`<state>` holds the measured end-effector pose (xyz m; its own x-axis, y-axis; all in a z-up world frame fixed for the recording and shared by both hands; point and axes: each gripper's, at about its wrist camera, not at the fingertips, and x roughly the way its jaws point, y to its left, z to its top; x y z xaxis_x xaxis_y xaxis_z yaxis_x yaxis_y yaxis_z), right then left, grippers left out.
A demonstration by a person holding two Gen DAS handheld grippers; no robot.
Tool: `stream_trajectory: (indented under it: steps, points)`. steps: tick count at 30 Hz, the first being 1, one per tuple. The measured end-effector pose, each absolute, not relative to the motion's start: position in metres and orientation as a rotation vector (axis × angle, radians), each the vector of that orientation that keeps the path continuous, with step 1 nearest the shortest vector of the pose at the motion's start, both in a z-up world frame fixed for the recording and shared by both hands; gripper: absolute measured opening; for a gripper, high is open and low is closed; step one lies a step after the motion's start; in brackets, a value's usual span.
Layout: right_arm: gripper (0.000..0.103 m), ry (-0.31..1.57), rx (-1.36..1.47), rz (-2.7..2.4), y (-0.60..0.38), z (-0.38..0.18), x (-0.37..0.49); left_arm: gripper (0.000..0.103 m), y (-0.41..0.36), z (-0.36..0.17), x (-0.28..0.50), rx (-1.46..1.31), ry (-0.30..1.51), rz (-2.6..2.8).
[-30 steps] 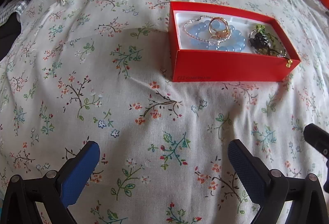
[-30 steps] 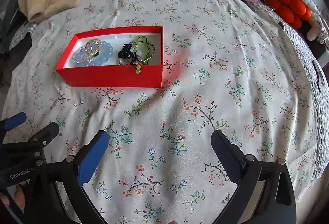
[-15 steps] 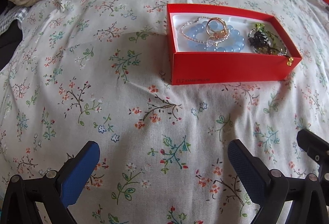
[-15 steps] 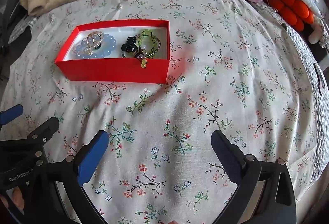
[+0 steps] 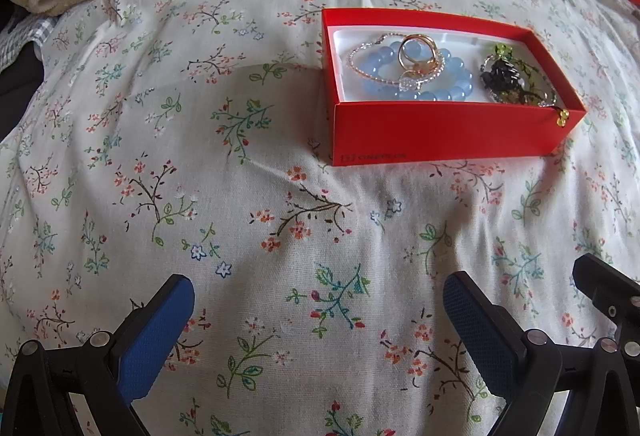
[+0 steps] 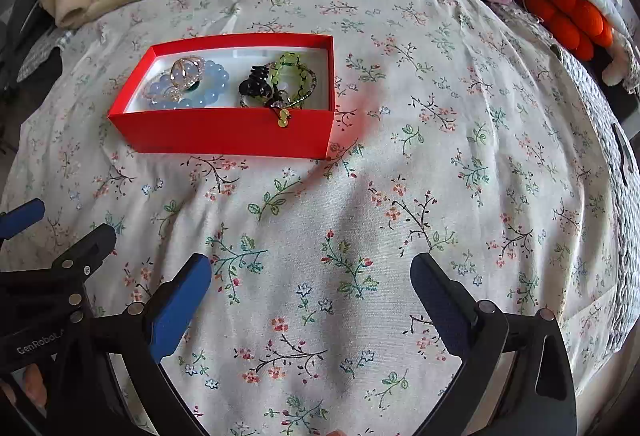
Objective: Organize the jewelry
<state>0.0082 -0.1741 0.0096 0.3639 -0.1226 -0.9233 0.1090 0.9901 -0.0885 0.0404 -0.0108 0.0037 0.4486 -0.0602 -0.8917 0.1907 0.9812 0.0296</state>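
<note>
The left gripper is spread wide and holds nothing; it hangs over bare floral bedspread. The right gripper is likewise wide open and empty, beside the left unit. Ahead of both, well apart from the fingertips, lies the red box, long axis running left to right across the view. It sits forward and right of the left gripper, forward and left of the right. Inside lie a blue bead bracelet, gold rings and a dark and green tangle; one small yellow bead hangs over the near wall. Neither gripper appears clearly nearer.
</note>
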Motion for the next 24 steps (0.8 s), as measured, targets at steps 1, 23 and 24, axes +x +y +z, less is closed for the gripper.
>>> stream_trajectory:
  steps: [1,23,24]
  points:
    - [0.101,1.189,-0.013,-0.150,-0.1743,0.0096,0.0082,0.102,-0.0104,0.0036,0.0405,0.132,1.096,-0.154]
    - [0.101,1.197,-0.018,-0.158,-0.1779,0.0058,0.0075,0.102,-0.0090,0.0048,0.0417,0.163,1.081,-0.127]
    - [0.101,1.197,-0.019,-0.159,-0.1779,0.0058,0.0075,0.102,-0.0087,0.0045,0.0418,0.168,1.080,-0.123]
